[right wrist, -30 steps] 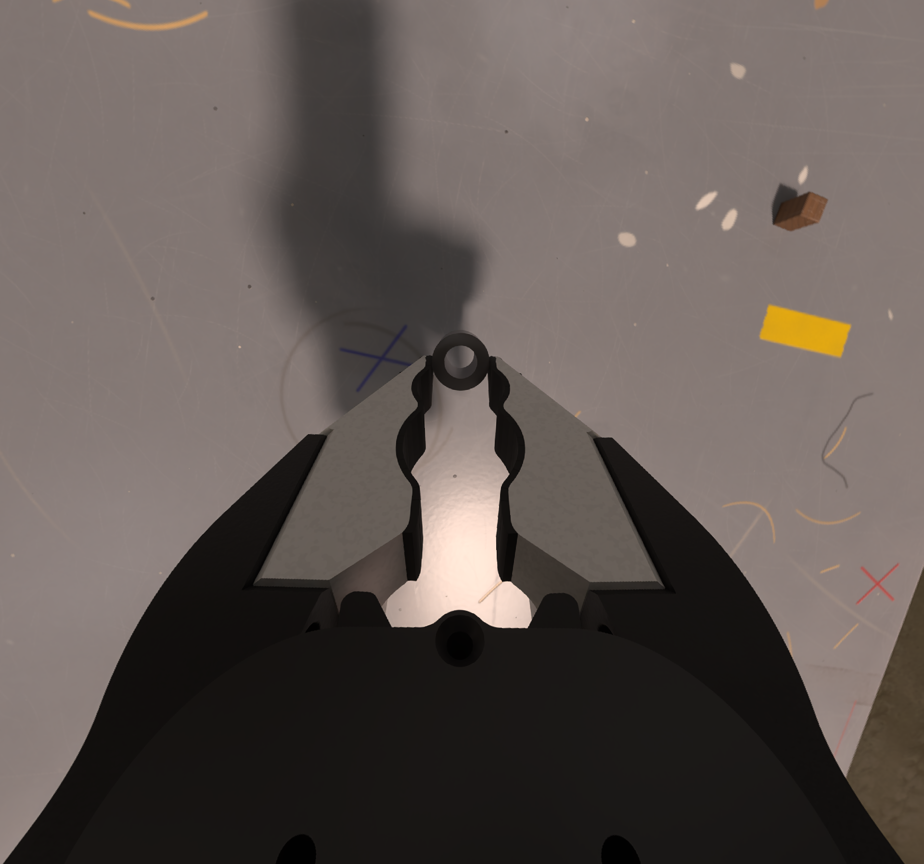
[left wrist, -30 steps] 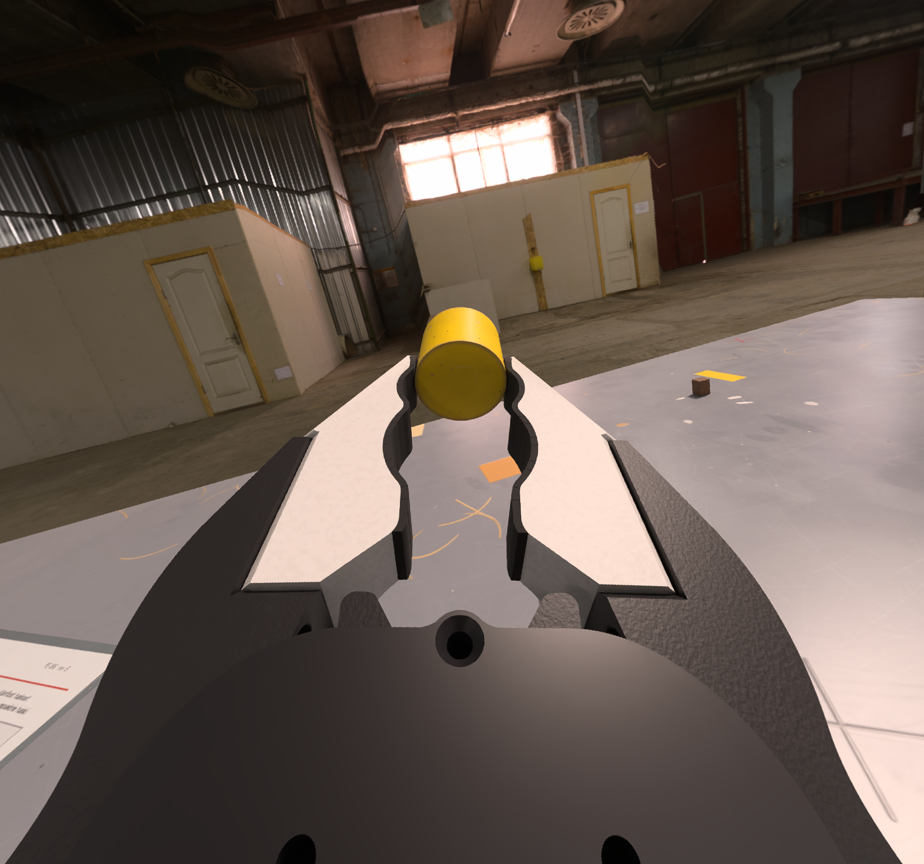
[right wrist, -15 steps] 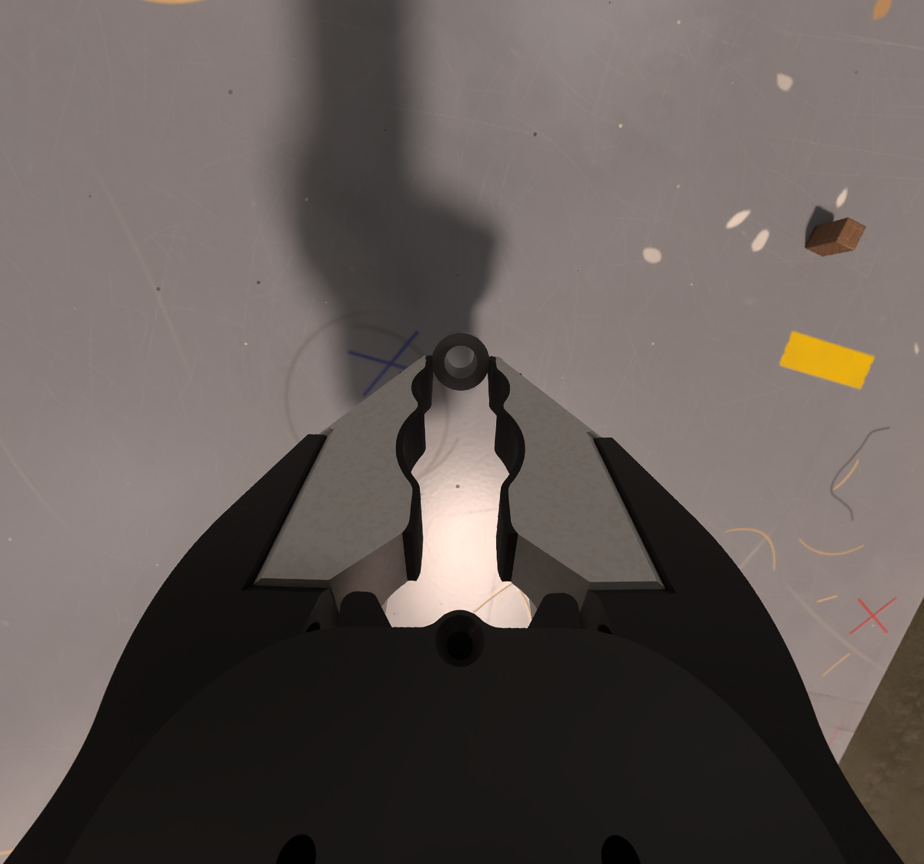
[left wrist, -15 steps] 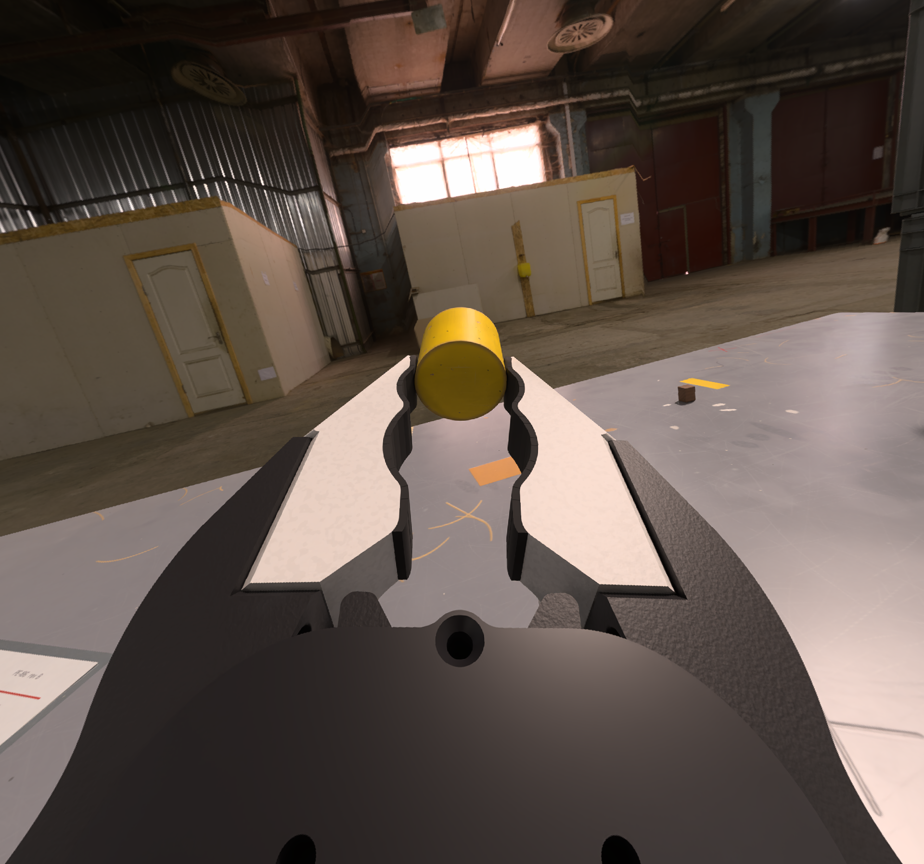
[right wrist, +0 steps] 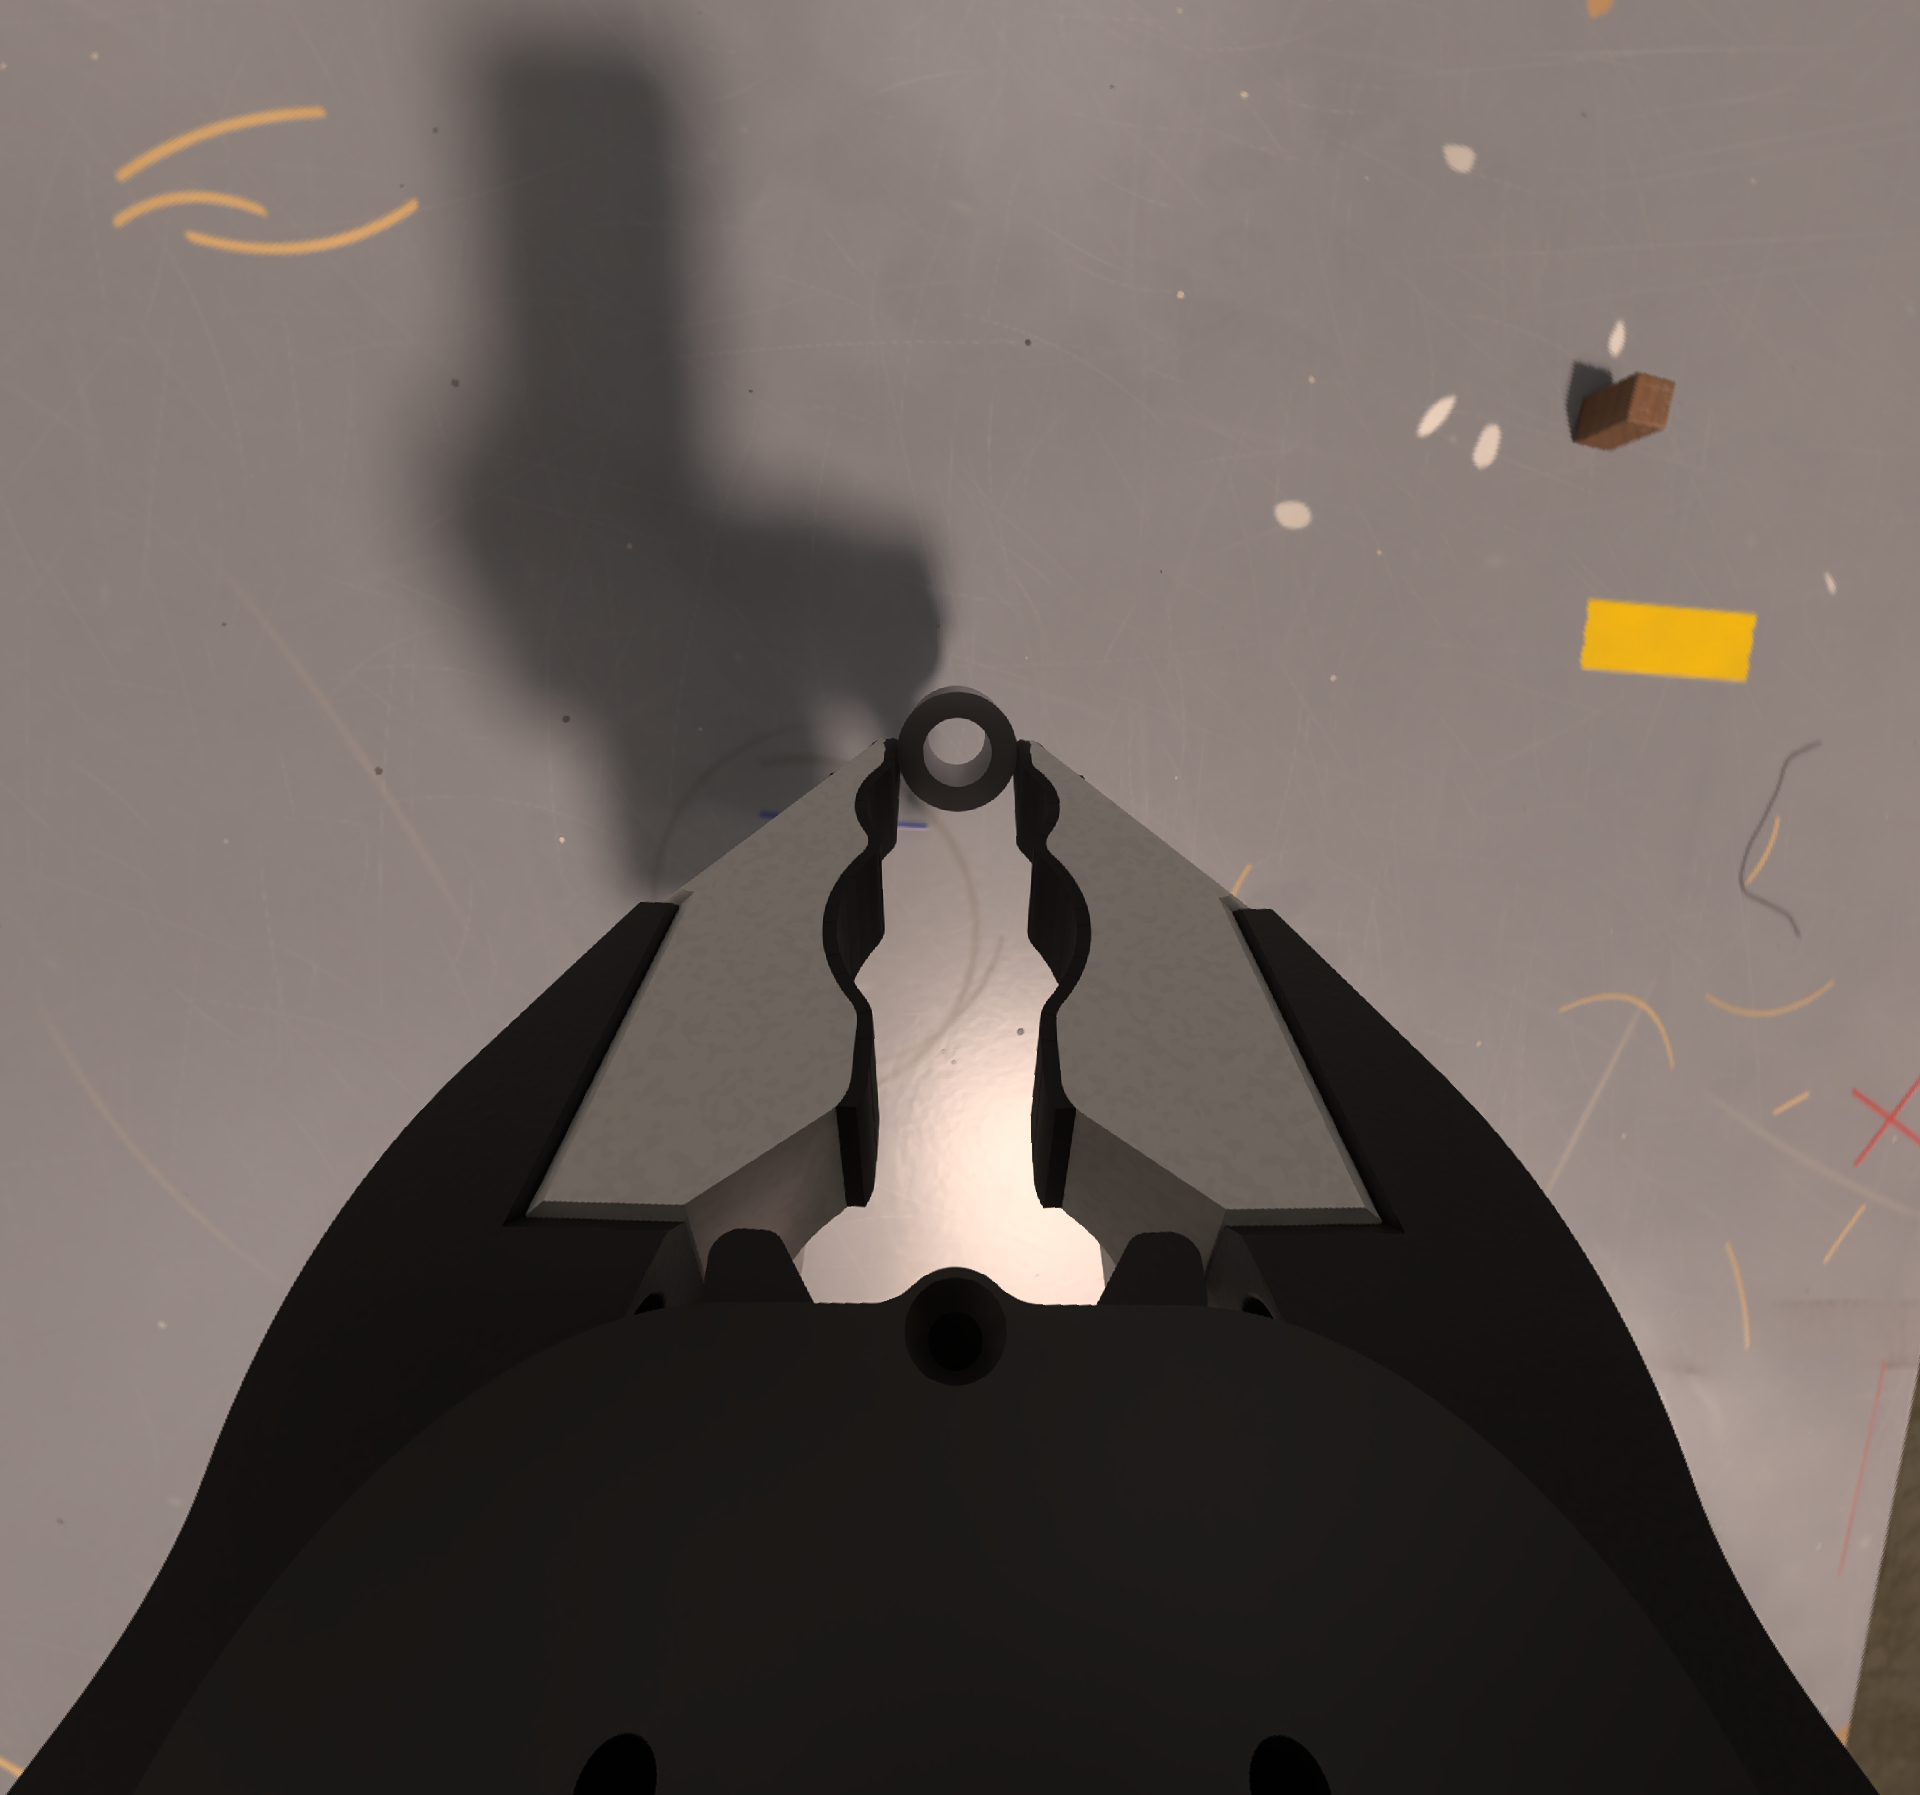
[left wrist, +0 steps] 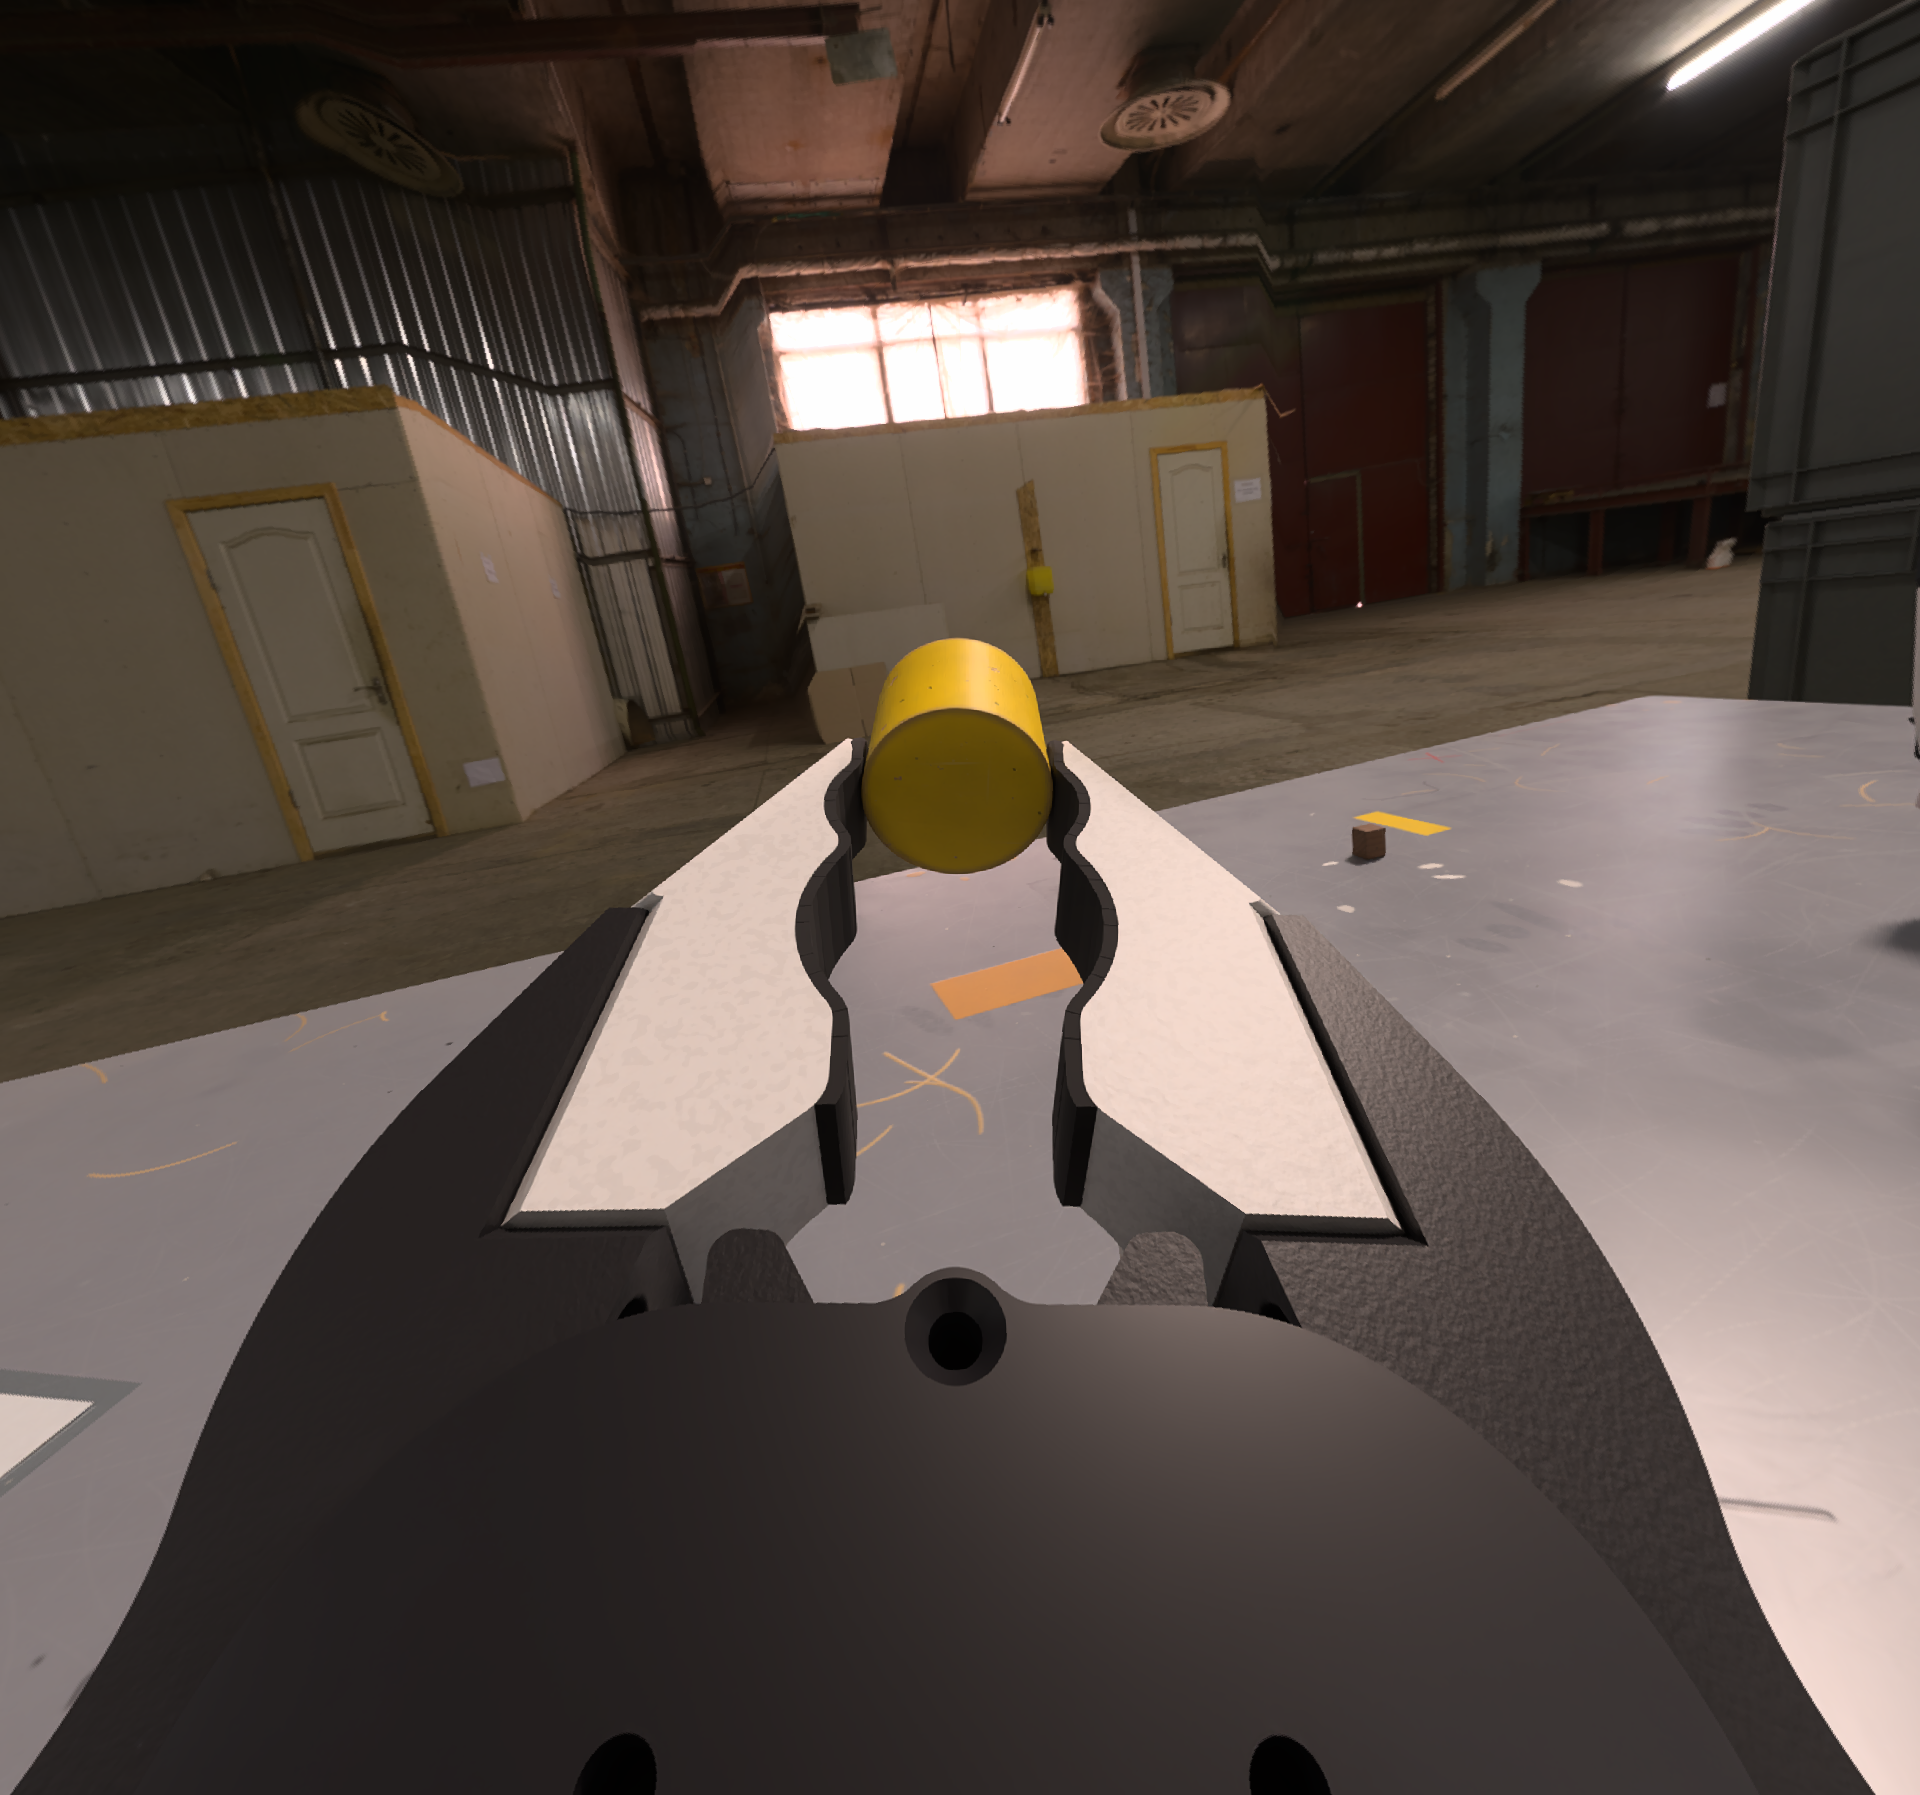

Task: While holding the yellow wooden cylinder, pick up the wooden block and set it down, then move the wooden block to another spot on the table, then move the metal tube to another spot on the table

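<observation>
My left gripper is shut on the yellow wooden cylinder, held above the grey table with its flat end toward the camera. The small brown wooden block sits far off to the right on the table, next to a yellow tape strip. My right gripper points straight down and is shut on the dark metal tube, seen end-on as a ring between the fingertips, above the table. In the right wrist view the wooden block lies at the upper right.
A dark grey crate stack stands at the table's far right. An orange tape patch lies ahead of the left gripper. A yellow tape strip lies below the block. The table edge runs at the lower right.
The left gripper turned left, so the block slid leftward in view and the crates came in at right. The right gripper, still shut on the tube, shifted over the table; its shadow dropped in view.
</observation>
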